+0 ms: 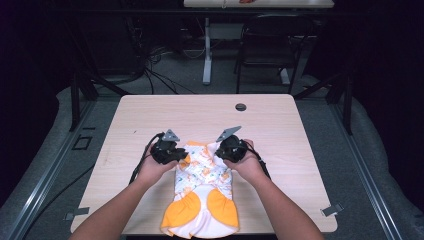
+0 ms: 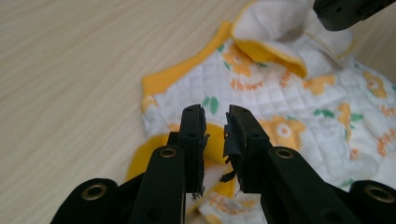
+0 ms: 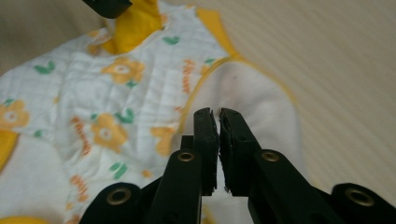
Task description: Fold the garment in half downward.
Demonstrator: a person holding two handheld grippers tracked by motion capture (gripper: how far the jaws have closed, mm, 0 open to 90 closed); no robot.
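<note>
Quilted flower-print baby garment (image 1: pixel 204 187), orange-trimmed

Black tongs (image 2: pixel 215 122) with brass rivets, grey plates, black cables.

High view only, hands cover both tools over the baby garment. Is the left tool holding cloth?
Observer: No. The left gripper view shows the left tool with a small gap between its jaws and nothing in it. The garment lies beyond the tips.
Operator: Right one?
Observer: The right tool shows just a thin slit with no cloth in it. Its tips are over the plain white part.
Operator: Anything on the print?
Observer: Orange lettering among the flowers, seemingly "flower".
</note>
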